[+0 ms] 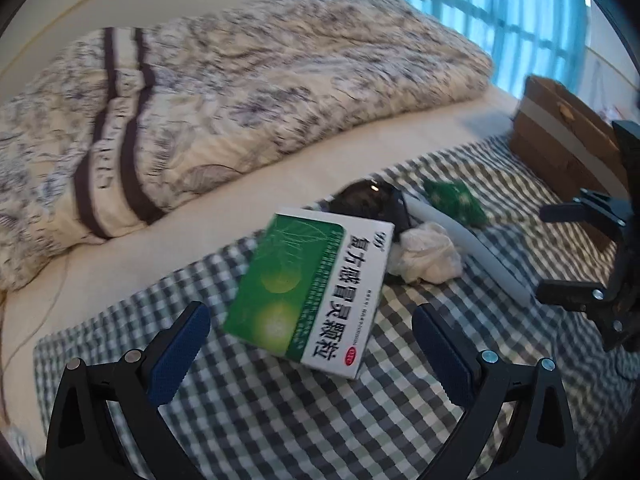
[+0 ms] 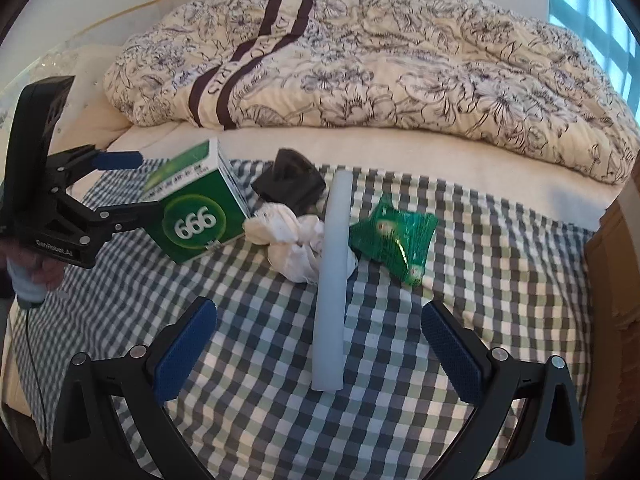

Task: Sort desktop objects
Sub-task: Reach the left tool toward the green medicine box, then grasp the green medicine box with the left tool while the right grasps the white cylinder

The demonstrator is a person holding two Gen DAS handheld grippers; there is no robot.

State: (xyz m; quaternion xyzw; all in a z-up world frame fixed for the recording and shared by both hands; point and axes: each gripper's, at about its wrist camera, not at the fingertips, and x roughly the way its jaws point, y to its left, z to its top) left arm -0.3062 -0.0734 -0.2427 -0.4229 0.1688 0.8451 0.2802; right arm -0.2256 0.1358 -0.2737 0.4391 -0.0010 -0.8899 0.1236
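Observation:
A green and white medicine box (image 1: 308, 288) lies tilted on the checkered cloth (image 1: 280, 420), its near end between the open fingers of my left gripper (image 1: 312, 352), with gaps on both sides. Seen from the right wrist, the left gripper (image 2: 140, 182) straddles the box (image 2: 196, 208) at its left end. My right gripper (image 2: 318, 350) is open around the near end of a pale blue tube (image 2: 332, 280) lying on the cloth, without touching it. Past the tube are a crumpled white tissue (image 2: 292, 240), a black object (image 2: 288, 180) and a green packet (image 2: 394, 236).
A floral quilt (image 2: 360, 60) is bunched along the far side of the bed. A brown cardboard box (image 1: 560, 140) stands at the right edge of the cloth. The right gripper (image 1: 560, 252) shows at the right of the left wrist view. A hand (image 2: 36, 268) holds the left gripper's handle.

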